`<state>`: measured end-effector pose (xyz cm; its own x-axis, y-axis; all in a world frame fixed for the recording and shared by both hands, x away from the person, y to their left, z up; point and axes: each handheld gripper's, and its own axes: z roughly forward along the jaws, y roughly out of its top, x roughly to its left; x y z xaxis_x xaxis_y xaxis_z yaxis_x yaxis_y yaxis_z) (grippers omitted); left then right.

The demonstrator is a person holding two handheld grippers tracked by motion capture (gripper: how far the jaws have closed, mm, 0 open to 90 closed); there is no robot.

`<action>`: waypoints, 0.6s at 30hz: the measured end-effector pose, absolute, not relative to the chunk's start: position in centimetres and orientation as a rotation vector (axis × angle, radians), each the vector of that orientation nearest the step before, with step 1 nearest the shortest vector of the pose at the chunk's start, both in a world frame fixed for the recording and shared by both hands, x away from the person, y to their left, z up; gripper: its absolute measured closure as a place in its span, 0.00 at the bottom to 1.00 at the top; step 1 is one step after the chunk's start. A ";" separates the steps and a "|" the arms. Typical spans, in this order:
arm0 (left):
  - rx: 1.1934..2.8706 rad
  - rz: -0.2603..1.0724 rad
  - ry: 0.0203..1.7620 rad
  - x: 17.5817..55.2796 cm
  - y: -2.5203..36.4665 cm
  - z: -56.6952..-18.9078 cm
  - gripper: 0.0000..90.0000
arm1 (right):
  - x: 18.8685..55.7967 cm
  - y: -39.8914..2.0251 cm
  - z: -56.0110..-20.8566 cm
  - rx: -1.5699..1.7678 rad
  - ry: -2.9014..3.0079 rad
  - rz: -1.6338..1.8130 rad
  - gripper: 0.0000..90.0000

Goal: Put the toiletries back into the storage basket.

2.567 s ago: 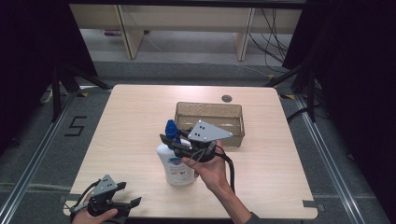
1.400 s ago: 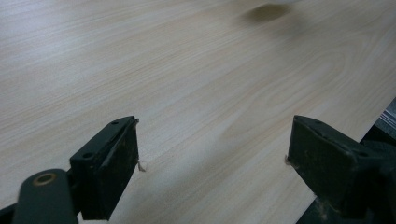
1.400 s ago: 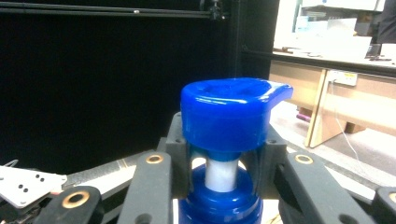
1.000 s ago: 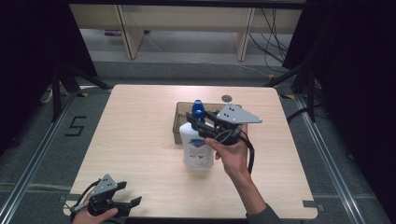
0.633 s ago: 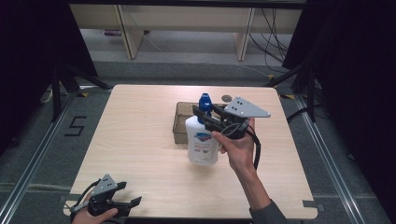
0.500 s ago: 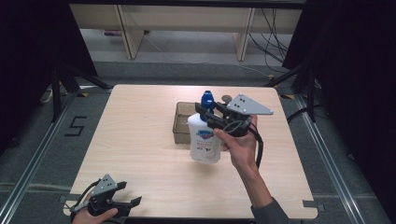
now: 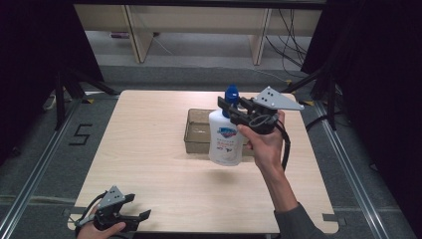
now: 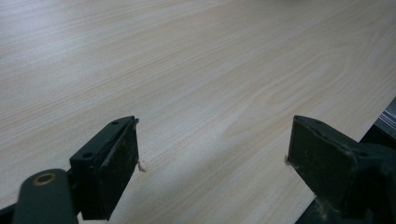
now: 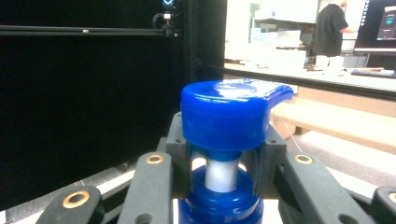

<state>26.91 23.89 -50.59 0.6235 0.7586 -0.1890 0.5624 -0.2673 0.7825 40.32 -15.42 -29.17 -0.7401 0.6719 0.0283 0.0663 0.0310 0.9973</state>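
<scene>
Your right gripper [image 7: 233,110] is clamped on the neck of the soap bottle [image 7: 225,141], just under its blue pump head [image 9: 229,114], and carries it upright in the air over the near edge of the brown bin [image 7: 198,130]. The pickup looks done; setting it down in the bin is left. Your left gripper [image 7: 133,215] rests open and empty at the table's [image 7: 149,149] near corner.

Blue pump head [image 9: 227,114] between black jaws

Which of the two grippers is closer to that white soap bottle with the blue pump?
Right. The right gripper is clamped on the soap bottle at its neck; the left gripper rests open at the table's near-left corner.
</scene>
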 end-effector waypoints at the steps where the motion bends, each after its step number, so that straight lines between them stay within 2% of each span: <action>1: 1.958 0.278 1.045 26.9 23.9 -50.6 0.17 | 40.5 -15.6 -29.1 0.746 1.853 1.748 0.73; 18: 1.959 0.280 1.042 26.9 23.9 -50.6 0.17 | 42.8 -17.8 -27.0 0.796 1.810 1.699 0.73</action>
